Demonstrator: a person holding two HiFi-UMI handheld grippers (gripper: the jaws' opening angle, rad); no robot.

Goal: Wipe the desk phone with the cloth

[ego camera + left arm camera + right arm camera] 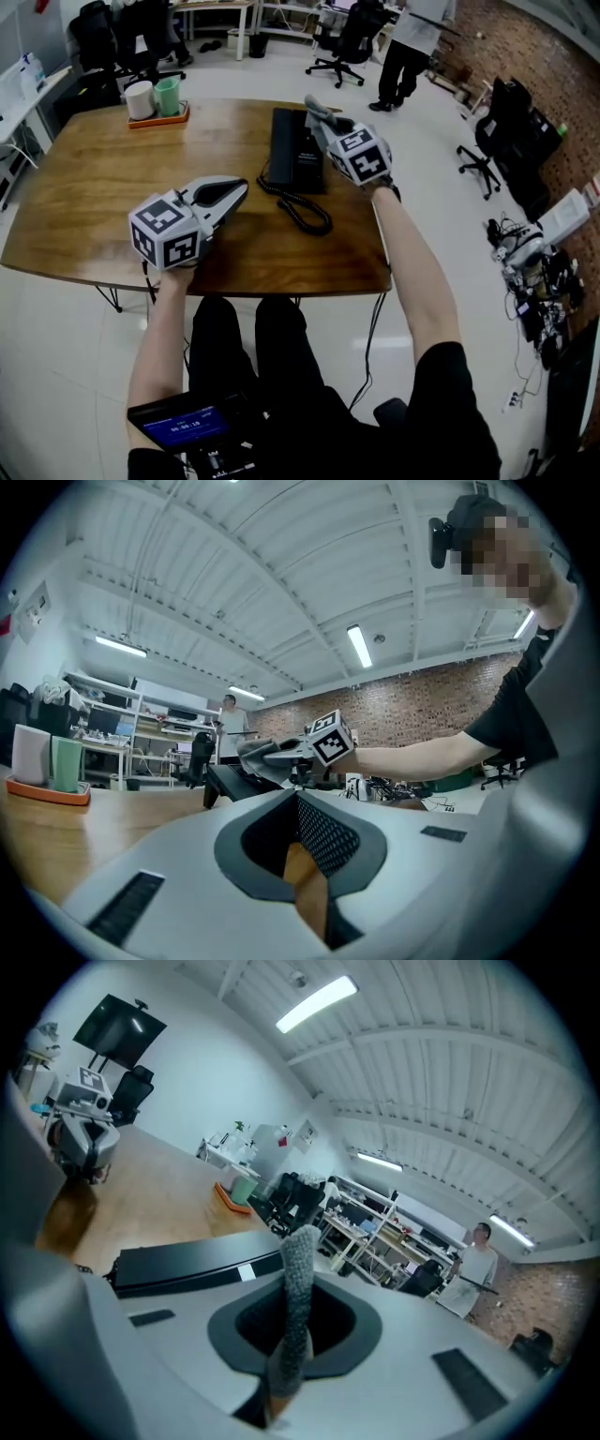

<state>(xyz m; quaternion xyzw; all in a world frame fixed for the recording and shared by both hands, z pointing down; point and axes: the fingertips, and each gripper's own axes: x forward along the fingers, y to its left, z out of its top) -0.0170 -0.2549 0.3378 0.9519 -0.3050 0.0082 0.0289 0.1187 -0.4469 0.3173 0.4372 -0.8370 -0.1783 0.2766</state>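
The black desk phone [293, 150] lies on the wooden table [112, 197], its coiled cord [298, 204] trailing toward me. My right gripper [319, 112] hovers over the phone's far right side, shut on a grey cloth [317, 108]. In the right gripper view the cloth [298, 1279] sticks up from between the jaws of the right gripper [286, 1372], with the phone [187, 1260] just beyond. My left gripper [239, 190] is held above the table left of the cord, jaws together and nothing in them. The left gripper view shows the left gripper [305, 883], the phone [230, 782] and the cloth [255, 757].
An orange tray [157, 119] with a white cup [140, 98] and a green cup [168, 95] stands at the table's far left. Office chairs [349, 37] and a standing person [412, 47] are beyond the table. Cables and gear [534, 272] lie on the floor at right.
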